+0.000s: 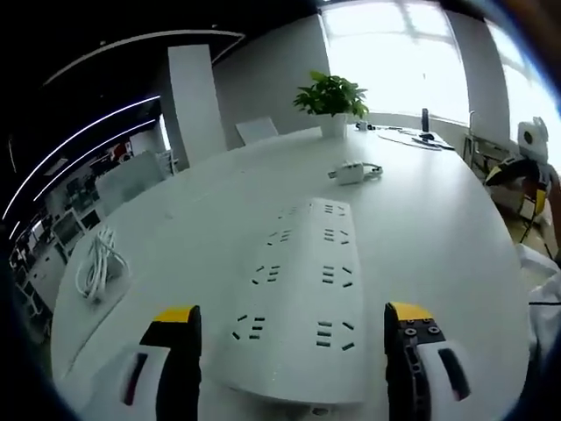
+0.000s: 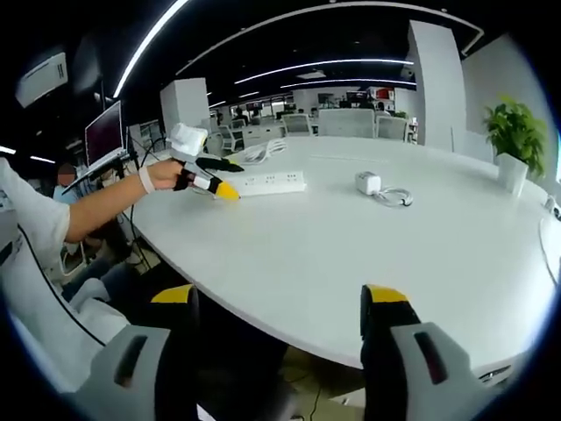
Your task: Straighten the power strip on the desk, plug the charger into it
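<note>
In the left gripper view, the left gripper [image 1: 294, 338] is spread wide, its 2 yellow-tipped jaws straddling the near end of the white power strip [image 1: 302, 289] without clearly touching it. The strip's long axis runs straight away from the jaws, toward the charger [image 1: 353, 172], which lies well beyond the strip's far end on the desk [image 1: 438, 237]. A coiled white cable [image 1: 98, 263] lies to the left of the strip. No writing is legible.

In the right gripper view, the right gripper [image 2: 280, 311] hangs open and empty off the desk's edge, far from the strip [image 2: 267, 182]. The left gripper [image 2: 215, 186] sits at the strip's end, clearly nearer. The charger [image 2: 368, 183] lies just right of the strip.
</note>
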Tool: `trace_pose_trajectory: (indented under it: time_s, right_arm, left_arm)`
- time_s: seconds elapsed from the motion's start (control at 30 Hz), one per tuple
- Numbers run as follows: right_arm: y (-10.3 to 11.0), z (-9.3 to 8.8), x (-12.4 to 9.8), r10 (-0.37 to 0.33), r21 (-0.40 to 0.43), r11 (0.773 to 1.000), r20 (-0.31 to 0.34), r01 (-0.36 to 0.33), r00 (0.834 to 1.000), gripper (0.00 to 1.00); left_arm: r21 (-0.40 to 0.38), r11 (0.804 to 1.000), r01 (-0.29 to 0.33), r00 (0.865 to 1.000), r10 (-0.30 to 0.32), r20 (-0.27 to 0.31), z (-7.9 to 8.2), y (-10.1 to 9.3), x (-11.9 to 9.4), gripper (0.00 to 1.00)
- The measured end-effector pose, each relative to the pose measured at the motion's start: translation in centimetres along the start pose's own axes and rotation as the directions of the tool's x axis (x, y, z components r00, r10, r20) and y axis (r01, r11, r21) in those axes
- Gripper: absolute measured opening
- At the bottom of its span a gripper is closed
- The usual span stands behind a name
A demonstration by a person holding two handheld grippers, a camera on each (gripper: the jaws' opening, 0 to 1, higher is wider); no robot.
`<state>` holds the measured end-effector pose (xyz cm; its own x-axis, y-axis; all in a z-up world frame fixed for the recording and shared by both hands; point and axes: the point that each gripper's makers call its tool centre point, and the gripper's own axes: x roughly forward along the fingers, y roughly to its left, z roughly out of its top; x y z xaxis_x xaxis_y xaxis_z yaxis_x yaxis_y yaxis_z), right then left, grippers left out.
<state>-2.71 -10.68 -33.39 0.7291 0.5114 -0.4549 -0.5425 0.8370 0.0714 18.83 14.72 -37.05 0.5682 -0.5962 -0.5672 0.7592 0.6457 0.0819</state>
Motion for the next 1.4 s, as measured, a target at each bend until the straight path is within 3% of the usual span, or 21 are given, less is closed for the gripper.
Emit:
trace_pose_trajectory:
  time_s: [0.13,0.17,0.5,0.93,1.27,1.4]
  right_arm:
    - [-0.1,-0.3,0.7,0.01,0.012,1.0,-0.004,-0.01,1.0,0.75]
    - [-0.2,-0.4,0.9,0.013,0.015,1.0,-0.006,-0.013,1.0,0.74]
    - [-0.1,-1.2,2.8,0.059,0.013,0.998,-0.042,-0.058,0.997,0.74]
    - [-1.2,3.2,4.5,0.082,-0.12,0.989,-0.028,-0.085,0.996,0.74]
    - [-2.5,7.1,7.4,0.097,-0.252,0.962,-0.033,-0.103,0.995,0.74]
    - [-2.5,8.4,8.7,0.101,-0.272,0.956,-0.036,-0.107,0.994,0.74]
  left_arm:
    - [-0.005,0.999,0.037,0.999,-0.037,-0.01,-0.4,-0.5,0.2,0.81]
    - [-0.007,0.999,0.033,0.999,-0.032,0.011,-0.2,-0.4,0.4,0.81]
    - [-0.021,0.999,0.05,0.999,-0.05,0.019,-0.2,0.2,0.9,0.76]
    - [-0.01,0.999,0.051,0.997,-0.05,0.057,0.1,0.3,0.6,0.74]
    - [-0.001,0.997,0.076,0.995,-0.075,0.067,0.2,0.1,0.5,0.74]
    - [0.017,0.997,0.08,0.997,-0.079,-0.002,-0.1,0.1,0.6,0.74]
